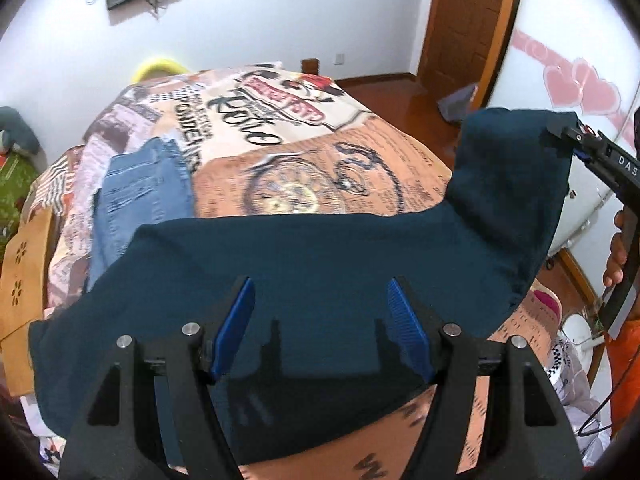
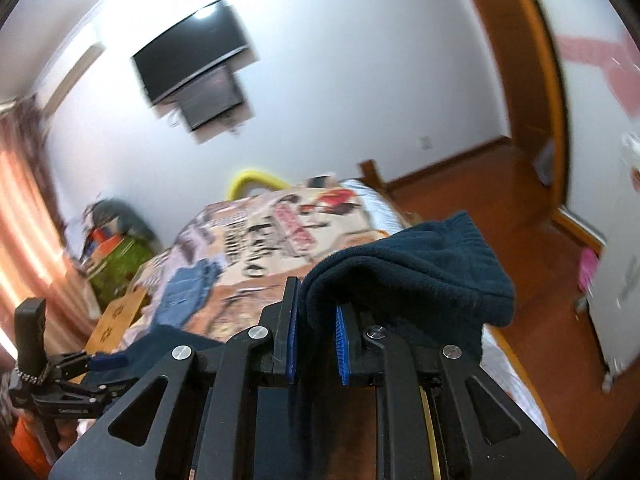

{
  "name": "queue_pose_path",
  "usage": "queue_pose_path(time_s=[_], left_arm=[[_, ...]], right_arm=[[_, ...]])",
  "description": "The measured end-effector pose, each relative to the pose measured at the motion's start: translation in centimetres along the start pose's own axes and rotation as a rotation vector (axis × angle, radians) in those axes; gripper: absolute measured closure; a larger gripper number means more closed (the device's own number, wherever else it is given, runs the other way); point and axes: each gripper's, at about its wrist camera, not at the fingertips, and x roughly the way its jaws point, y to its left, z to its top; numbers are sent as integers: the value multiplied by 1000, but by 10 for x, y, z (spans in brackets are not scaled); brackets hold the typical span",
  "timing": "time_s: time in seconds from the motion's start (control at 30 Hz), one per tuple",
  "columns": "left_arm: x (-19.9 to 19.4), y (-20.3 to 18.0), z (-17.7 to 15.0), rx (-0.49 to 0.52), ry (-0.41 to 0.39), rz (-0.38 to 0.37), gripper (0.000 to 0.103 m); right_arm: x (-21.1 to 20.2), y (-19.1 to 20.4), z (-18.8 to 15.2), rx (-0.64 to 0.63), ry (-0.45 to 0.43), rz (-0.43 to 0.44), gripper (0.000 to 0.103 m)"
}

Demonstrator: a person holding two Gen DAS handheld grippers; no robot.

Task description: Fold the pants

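- Right now we have the dark blue pants [image 1: 320,264] spread across the near end of the patterned bedspread [image 1: 304,168].
- Right gripper [image 2: 316,320] is clamped on one raised end.
- Left gripper [image 1: 320,312] hangs wide, gripping nothing.
- Folded jeans [image 1: 140,188] lie far left.

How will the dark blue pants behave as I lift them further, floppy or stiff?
Likely floppy: the dark blue pants sag between the right gripper, shut on one end, and the bed. Fleecy texture suggests little slip. The unheld end will probably drag.
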Motion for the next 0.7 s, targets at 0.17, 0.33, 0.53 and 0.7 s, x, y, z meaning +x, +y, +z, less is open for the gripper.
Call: queue_pose_path(time_s=[0.17, 0.33, 0.53, 0.7], left_arm=[[-17, 29, -11, -43, -30, 15, 34], [-28, 57, -24, -105, -40, 26, 34], [-31, 81, -41, -167, -30, 46, 34], [-23, 84, -50, -187, 1, 56, 34]], right_arm=[[19, 54, -6, -115, 49, 73, 89], [53, 101, -37, -216, 171, 160, 89], [79, 132, -90, -312, 336, 241, 89], [88, 142, -118, -402, 424, 250, 85]])
